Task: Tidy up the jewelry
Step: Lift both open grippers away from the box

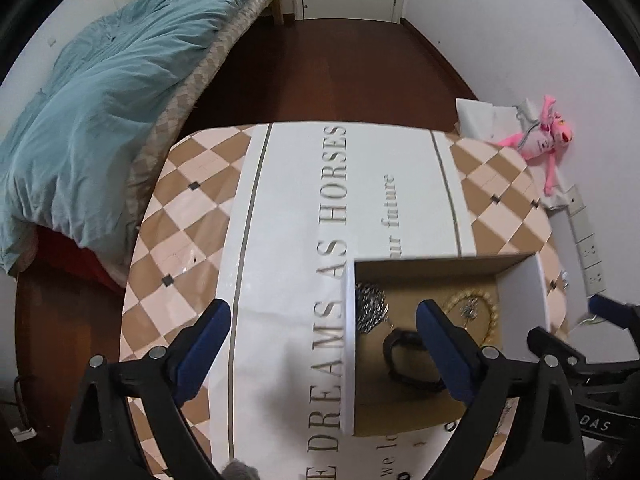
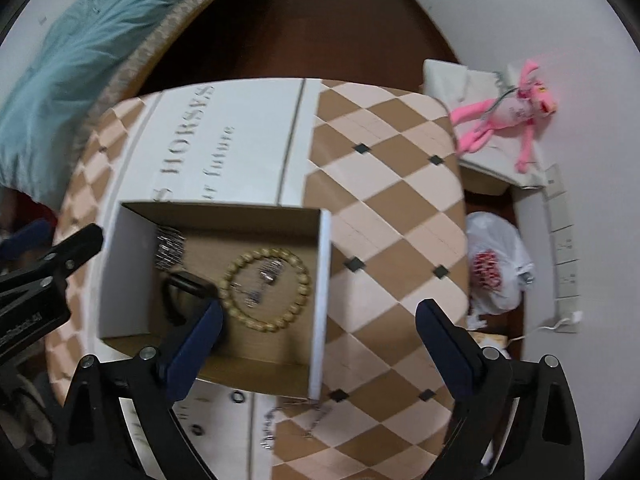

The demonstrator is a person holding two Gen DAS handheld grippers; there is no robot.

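Observation:
An open cardboard box (image 2: 324,280) (image 1: 348,340) stands on the checkered table (image 2: 380,208) (image 1: 180,208). Inside lie a beaded bracelet (image 2: 304,280) (image 1: 494,312), a silver chain pile (image 2: 170,246) (image 1: 370,308), a black band (image 2: 188,284) (image 1: 400,344) and small silver earrings (image 2: 268,274). On the table in front of the box lie a silver chain (image 2: 272,424) and small black rings (image 2: 238,398). My left gripper (image 1: 324,336) is open and empty over the box's left wall. My right gripper (image 2: 318,336) is open and empty above the box's near right corner.
A bed with a teal duvet (image 1: 88,112) stands left of the table. A pink plush toy (image 2: 508,116) lies on boxes by the right wall. A white plastic bag (image 2: 496,268) sits on the floor at right. Wall sockets (image 2: 564,240) line the right wall.

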